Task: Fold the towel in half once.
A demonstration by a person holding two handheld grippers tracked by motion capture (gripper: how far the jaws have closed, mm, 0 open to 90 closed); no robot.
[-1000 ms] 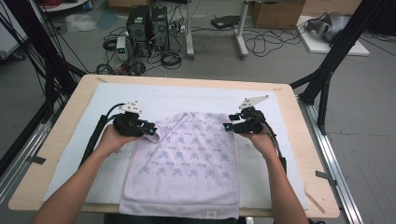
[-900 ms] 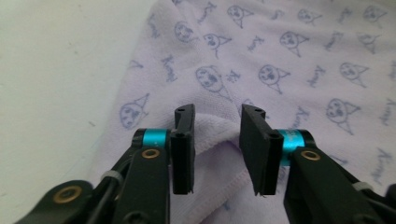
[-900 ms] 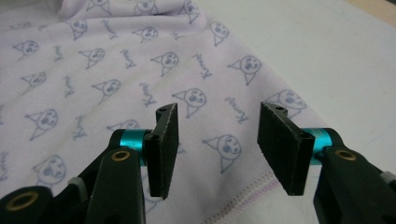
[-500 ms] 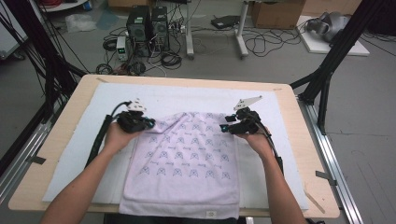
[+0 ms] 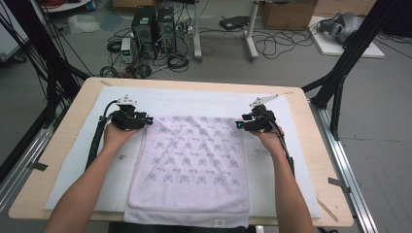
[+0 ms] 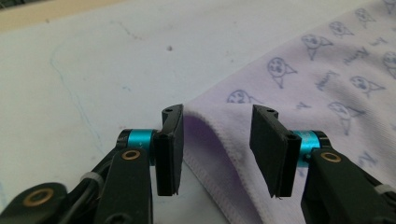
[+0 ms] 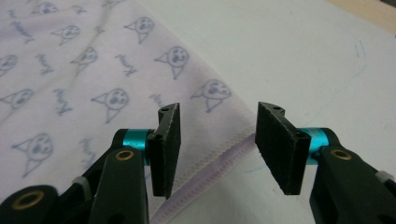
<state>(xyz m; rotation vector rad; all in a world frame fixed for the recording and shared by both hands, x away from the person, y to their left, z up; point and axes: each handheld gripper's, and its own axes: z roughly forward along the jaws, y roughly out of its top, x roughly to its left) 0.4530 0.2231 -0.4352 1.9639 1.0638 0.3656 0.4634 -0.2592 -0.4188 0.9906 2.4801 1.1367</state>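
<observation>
Left gripper (image 6: 215, 140): jaws standing apart, having just been opening, with the raised corner fold of the lilac towel (image 6: 299, 93) sitting between them; the left pad is lying against the fold's edge, the right pad is standing clear of the cloth, so nothing is being pinched. Right gripper (image 7: 217, 144): jaws also standing apart at a middling gap, straddling the towel's stitched hem, which is running diagonally under them; pads are not pressing it. In the high view the left gripper (image 5: 141, 121) is sitting at the towel's far left corner and the right gripper (image 5: 243, 124) at its far right corner, each held in a hand with the forearm coming in from the near edge. The towel (image 5: 192, 170), printed with small blue faces, is lying flat on a white mat (image 5: 194, 99) covering the wooden table (image 5: 73, 109), its near hem hanging just past the mat's front edge.
</observation>
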